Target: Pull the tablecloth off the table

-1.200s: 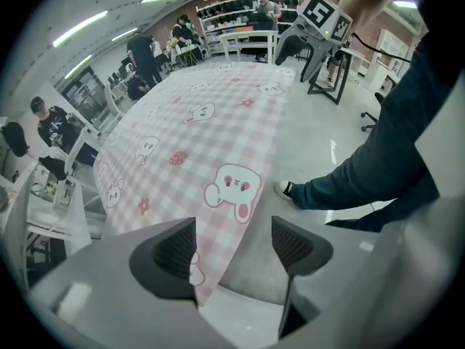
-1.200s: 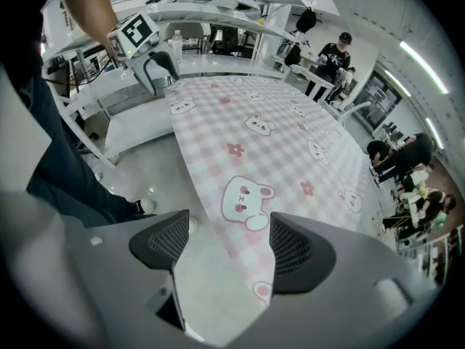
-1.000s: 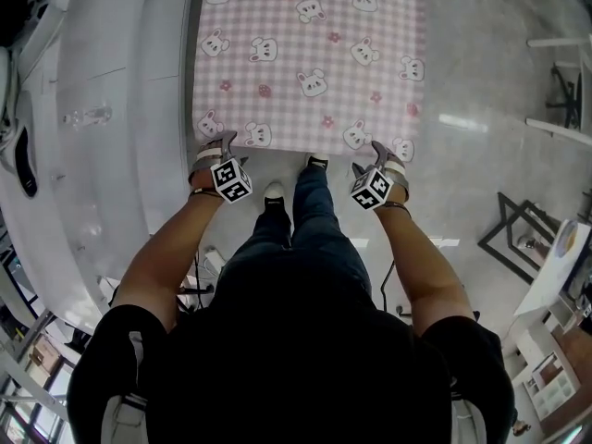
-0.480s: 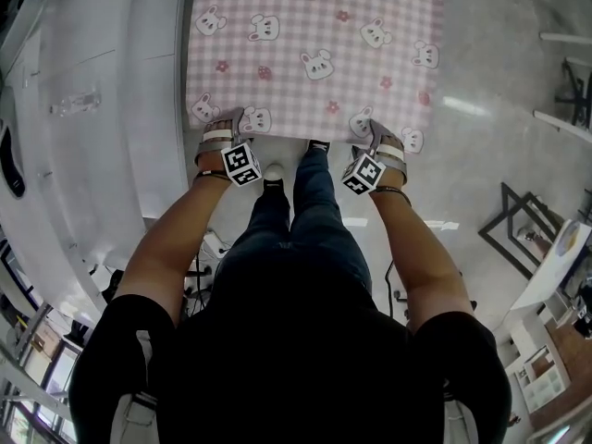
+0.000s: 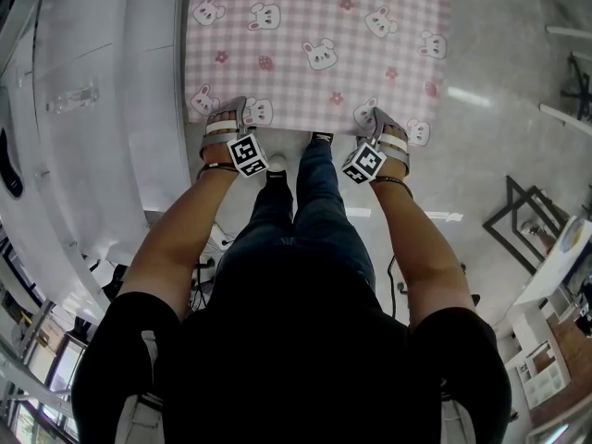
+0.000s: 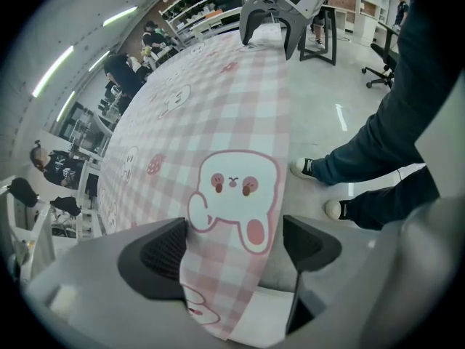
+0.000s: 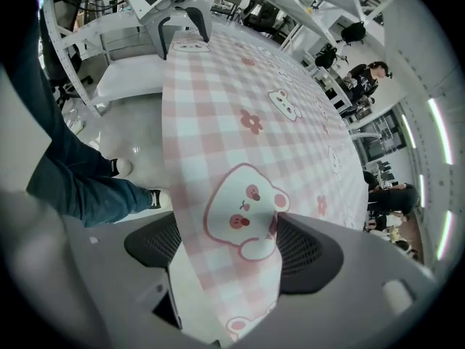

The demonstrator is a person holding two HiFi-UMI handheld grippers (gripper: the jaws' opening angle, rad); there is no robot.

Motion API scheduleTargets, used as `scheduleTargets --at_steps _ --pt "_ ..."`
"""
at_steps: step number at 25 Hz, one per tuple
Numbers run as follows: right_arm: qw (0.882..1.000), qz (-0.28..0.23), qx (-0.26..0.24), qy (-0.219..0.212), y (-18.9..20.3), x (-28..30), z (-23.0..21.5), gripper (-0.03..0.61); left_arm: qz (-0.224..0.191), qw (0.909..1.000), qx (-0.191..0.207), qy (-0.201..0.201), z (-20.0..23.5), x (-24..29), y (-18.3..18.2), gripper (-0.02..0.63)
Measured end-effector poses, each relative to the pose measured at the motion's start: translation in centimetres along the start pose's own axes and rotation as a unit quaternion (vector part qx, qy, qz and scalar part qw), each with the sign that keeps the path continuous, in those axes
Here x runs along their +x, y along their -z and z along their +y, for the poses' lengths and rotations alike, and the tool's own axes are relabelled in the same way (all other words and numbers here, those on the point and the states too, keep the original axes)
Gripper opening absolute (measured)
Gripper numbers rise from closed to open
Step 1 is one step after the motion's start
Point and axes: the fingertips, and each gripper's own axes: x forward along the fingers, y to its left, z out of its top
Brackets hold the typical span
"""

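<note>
The person's legs [image 5: 301, 202] stand just below the bench's near edge, between the two tools. The left hand-held gripper [image 5: 229, 109] and the right hand-held gripper [image 5: 384, 118] point steeply down at that edge, one near each near corner, about equally close to it. Both have their jaws wide, with the hanging hem of the pink checked bunny tablecloth [image 5: 314, 44] between the pads but not pinched: a clear gap shows on one side. The right one's jaws have just been opening. From the hem the cloth's long axis runs straight away from the person to the far edge, hiding the bench. I judge the pull must come back toward the body once both tools close. A long white table [image 5: 92, 109] lies just beside the left edge, and bare floor [image 5: 490, 81] opens past the right edge.
</note>
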Motion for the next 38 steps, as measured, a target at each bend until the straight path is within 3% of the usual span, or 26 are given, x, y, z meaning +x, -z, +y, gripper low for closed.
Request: scheduleTargets --at_steps 6,15,25,38 --pt "1.0 0.004 -0.005 -0.004 0.0 -0.4 -0.3 0.398 -0.003 1.0 -0.008 0.002 0.8 -0.5 -0.1 0.363" --pt "1.0 0.003 0.006 -0.01 -0.1 -1.9 0.1 0.259 0.002 0.9993 0.001 0.038 1.2 -1.2 -0.4 0.278" --pt "0.999 0.03 -0.003 -0.016 0.6 -3.3 -0.3 0.08 -0.01 0.998 0.015 0.061 0.7 -3.3 -0.8 0.045" --pt "0.998 0.053 0.002 -0.025 0.7 -5.5 -1.9 0.034 -0.017 0.9969 0.013 0.076 2.3 -5.1 -0.6 0.006"
